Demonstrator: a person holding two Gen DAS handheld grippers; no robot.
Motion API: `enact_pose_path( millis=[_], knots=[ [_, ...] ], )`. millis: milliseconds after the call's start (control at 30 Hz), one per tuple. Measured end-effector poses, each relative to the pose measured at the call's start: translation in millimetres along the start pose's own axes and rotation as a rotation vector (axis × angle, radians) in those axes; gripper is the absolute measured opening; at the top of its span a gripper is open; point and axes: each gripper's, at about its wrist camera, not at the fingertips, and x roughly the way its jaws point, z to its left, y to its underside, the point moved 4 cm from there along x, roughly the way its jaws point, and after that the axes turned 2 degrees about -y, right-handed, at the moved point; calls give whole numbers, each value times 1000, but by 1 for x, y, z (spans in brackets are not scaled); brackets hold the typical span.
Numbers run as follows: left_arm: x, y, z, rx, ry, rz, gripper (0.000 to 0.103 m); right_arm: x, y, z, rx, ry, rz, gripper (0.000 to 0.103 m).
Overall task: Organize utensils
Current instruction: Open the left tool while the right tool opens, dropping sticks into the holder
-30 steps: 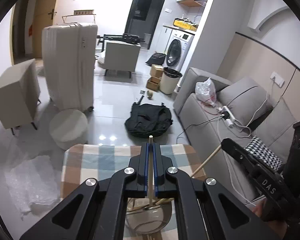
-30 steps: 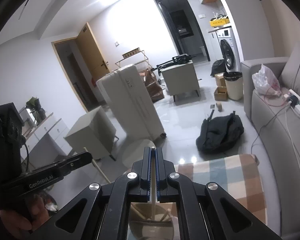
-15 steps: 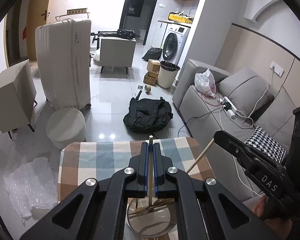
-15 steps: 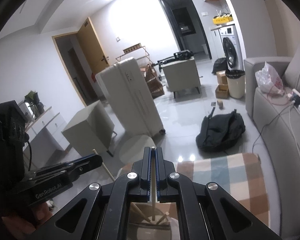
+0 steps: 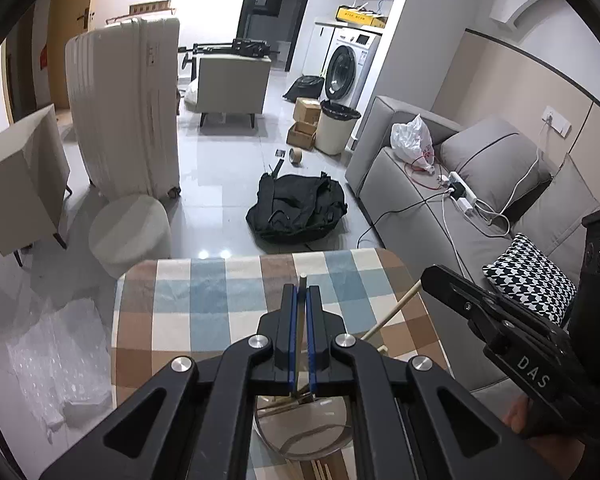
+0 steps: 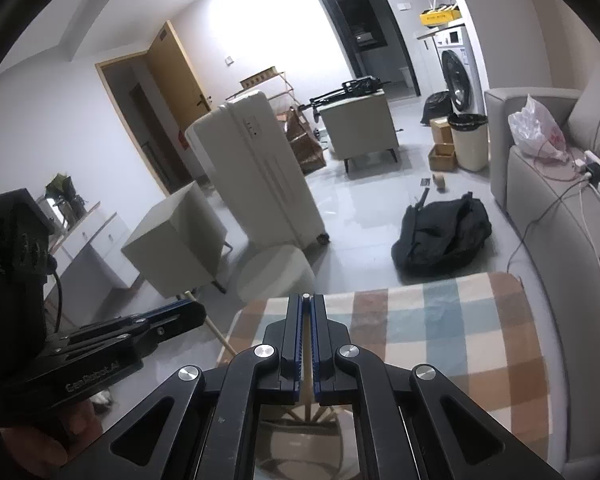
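**Chopsticks over the holder, one in each claw**

Chopsticks are what I am sorting: my left claw (image 5: 301, 300) is clamped on a pale wooden chopstick (image 5: 302, 280) that stands nearly upright between the blue pads, its top poking just above them. My right claw (image 6: 307, 308) is closed on a second chopstick (image 6: 307, 297), also upright, with only its tip showing above the pads. In the left view the right claw's stick (image 5: 396, 308) slants down toward the same spot, and in the right view the left claw's stick (image 6: 214, 326) does likewise.

Under both claws sits a round metal holder (image 5: 300, 436), its rim (image 6: 300, 424) showing between my claw arms. More wooden sticks already lean inside it. The lower ends of my two sticks seem to reach its mouth, though the claw arms hide exactly how deep they sit.

The holder stands on the desk (image 5: 204, 312), covered in a blue, brown and cream checked cloth. Beyond it lie a black bag (image 5: 300, 212) on the floor, a grey sofa (image 5: 412, 200) and a cream suitcase (image 5: 128, 112).

I judge this the placing step: both sticks are being set into the holder. Next, each tip needs to be inside the rim before I loosen my grip, or a stick may tip out onto the cloth.
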Motion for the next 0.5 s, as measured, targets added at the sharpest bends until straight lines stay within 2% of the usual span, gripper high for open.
enact_pose_path(
  millis=[200,500],
  knots=[
    [-1,7,-1,-2,-4,27,0,2,8,-6,30,3,36,6],
    [-6,14,-4,-5,-2,75,1,-15,12,-8,55,4,38,7]
  ],
)
